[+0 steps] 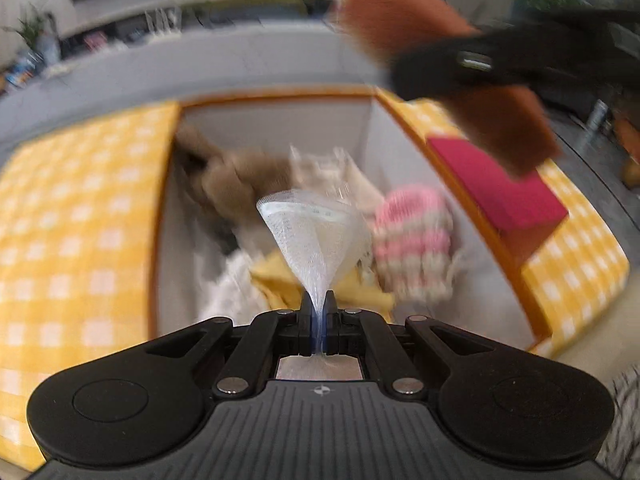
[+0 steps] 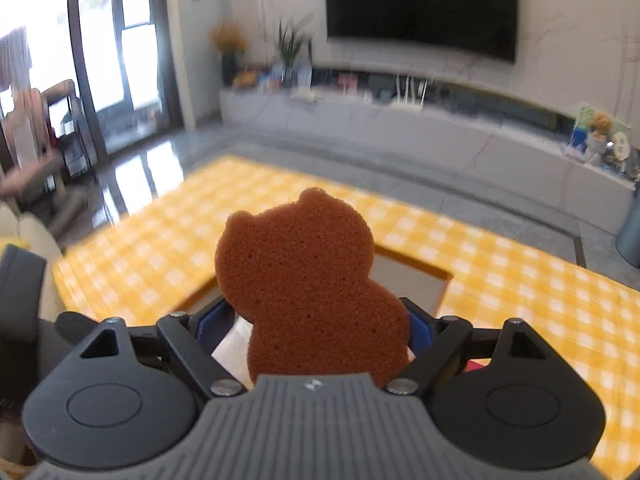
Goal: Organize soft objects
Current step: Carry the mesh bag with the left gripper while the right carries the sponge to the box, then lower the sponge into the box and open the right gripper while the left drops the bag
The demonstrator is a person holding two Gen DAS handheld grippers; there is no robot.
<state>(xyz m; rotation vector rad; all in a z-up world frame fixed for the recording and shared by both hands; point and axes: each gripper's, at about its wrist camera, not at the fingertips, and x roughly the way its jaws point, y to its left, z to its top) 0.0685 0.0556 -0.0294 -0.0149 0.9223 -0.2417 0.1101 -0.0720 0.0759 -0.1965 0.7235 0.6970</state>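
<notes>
Left wrist view: the left tool (image 1: 319, 303) is pinched tight on a white mesh (image 1: 310, 236), which fans out above the open box (image 1: 276, 118). Inside the box lie a brown plush (image 1: 236, 176), a pink striped knit (image 1: 412, 236) and a yellow cloth (image 1: 276, 280). A red block (image 1: 500, 184) sits on the box's right rim. The sponge (image 1: 404, 8) hangs blurred at far right.

Right wrist view: the right tool (image 2: 320, 322) clamps a brown bear sponge (image 2: 304, 272) upright, above the yellow checked tabletop (image 2: 520, 272), the box just beyond it.
</notes>
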